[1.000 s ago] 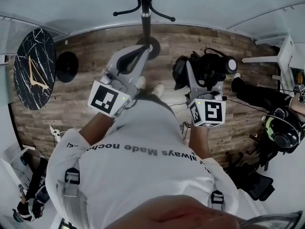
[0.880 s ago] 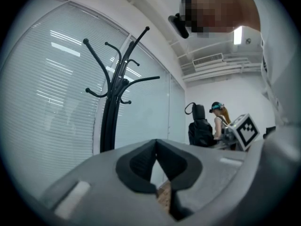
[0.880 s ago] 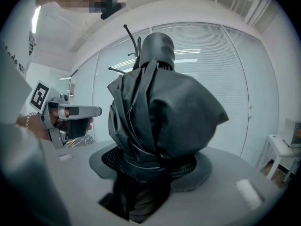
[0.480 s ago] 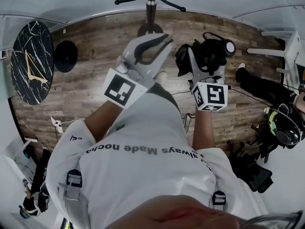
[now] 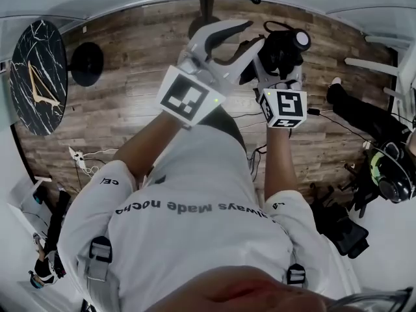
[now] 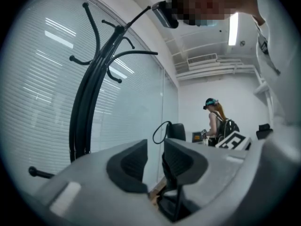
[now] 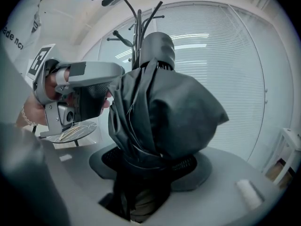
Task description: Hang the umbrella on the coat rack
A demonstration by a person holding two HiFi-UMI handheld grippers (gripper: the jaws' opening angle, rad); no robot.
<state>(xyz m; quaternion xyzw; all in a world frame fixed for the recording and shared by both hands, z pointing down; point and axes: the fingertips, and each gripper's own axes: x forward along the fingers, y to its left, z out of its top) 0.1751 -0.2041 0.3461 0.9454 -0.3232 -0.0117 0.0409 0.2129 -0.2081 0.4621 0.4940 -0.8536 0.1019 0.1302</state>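
Observation:
A folded black umbrella (image 5: 284, 44) (image 7: 160, 112) sits upright between my right gripper's (image 5: 279, 77) (image 7: 150, 166) jaws, which are shut on it near its lower end. Its thin strap loop (image 6: 160, 132) shows beyond the left jaws. The black coat rack (image 5: 207, 2) (image 6: 89, 93) stands just ahead, its hooks spread high up, and it also rises behind the umbrella (image 7: 138, 27). My left gripper (image 5: 250, 34) (image 6: 154, 147) (image 7: 89, 98) is right beside the umbrella. Its jaws have just been opening and are now open, with nothing between them.
A round black marble table (image 5: 36, 77) and a small black disc (image 5: 86, 64) stand on the wood floor at left. Seated people with gear (image 5: 390, 174) are at right, cables lie on the floor, and another person (image 6: 218, 124) stands far off. Blinds cover the glass wall.
Both grippers have moved up the head view, toward the coat rack's base. The left jaws went from shut to wide apart. The umbrella stays in the right gripper.

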